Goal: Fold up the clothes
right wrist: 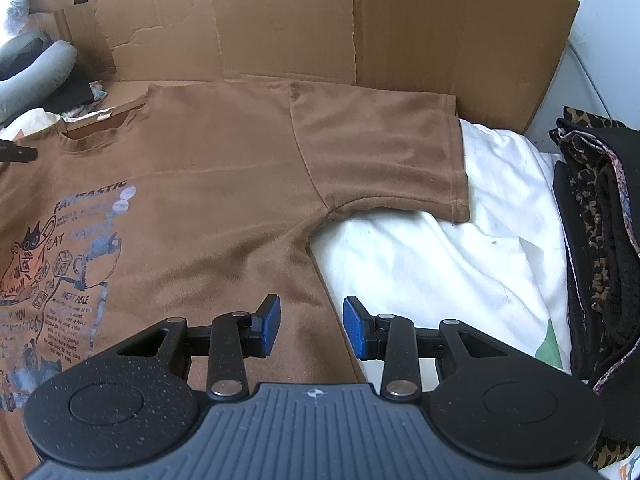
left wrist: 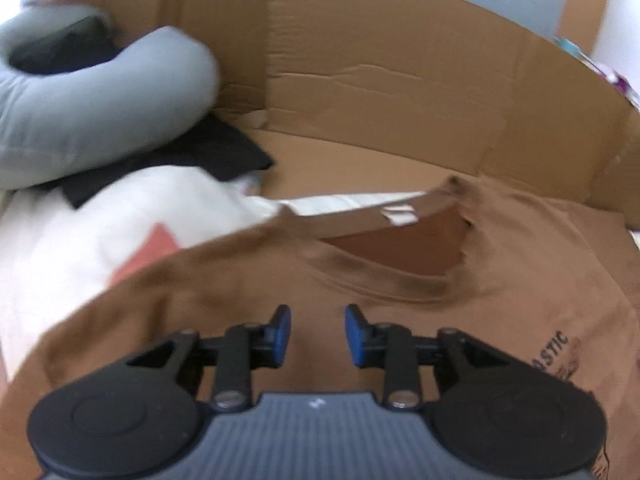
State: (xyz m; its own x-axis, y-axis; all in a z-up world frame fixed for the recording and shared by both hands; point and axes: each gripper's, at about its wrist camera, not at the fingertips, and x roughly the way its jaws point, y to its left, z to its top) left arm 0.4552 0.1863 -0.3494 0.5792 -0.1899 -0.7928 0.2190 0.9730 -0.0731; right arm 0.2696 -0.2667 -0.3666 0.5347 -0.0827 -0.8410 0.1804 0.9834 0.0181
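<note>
The T-shirt [right wrist: 224, 168] is a warm brown all over, with a chest print [right wrist: 60, 264] in black line drawing and lettering, blotches of pale blue and a touch of orange at its left. Under it lies a white sheet [right wrist: 440, 248] with a green patch near the right. The cardboard [right wrist: 360, 28] behind is plain tan. Far left, a cushion [left wrist: 100, 92] is pale grey-blue over black cloth [left wrist: 208, 152]. At right, a stack of clothes [right wrist: 600, 248] is black with leopard spots. Both grippers' pads [right wrist: 270, 324] are blue on black arms.
</note>
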